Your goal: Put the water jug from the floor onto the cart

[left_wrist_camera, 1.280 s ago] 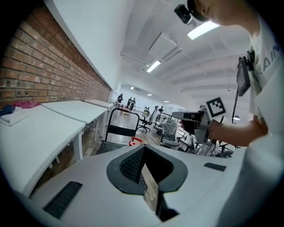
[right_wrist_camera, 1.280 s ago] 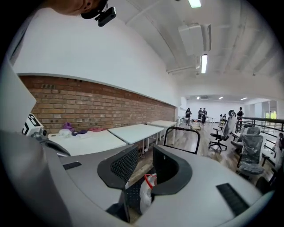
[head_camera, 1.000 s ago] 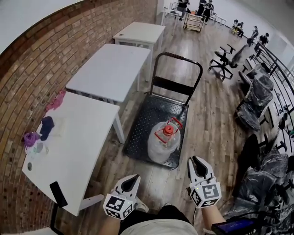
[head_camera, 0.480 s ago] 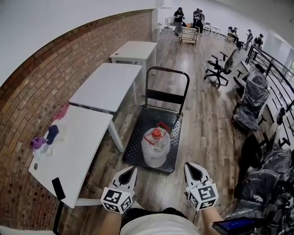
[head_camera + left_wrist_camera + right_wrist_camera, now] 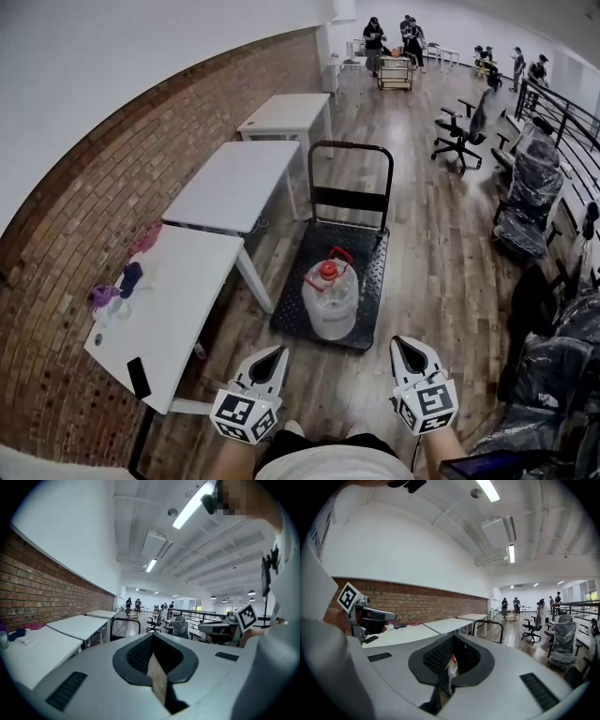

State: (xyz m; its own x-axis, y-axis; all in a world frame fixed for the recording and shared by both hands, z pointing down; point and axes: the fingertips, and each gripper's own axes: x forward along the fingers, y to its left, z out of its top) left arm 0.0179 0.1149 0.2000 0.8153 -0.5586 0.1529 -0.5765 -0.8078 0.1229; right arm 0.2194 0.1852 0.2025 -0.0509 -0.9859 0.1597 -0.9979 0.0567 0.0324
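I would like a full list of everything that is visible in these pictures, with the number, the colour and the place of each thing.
water jug: one, clear with a red cap, standing on the cart.
cart: one, black platform with an upright push handle, on the wood floor beside the tables.
tables: three, white, in a row along the brick wall.
small items: several, purple, blue and pink, on the nearest table, at the wall side.
flat device: one, black, at the nearest table's near edge.
office chairs: several, black, some wrapped in plastic, at the right.
people: a group, at the far end of the room.
left hand-held gripper: white, shut, empty.
right hand-held gripper: white, shut, empty.
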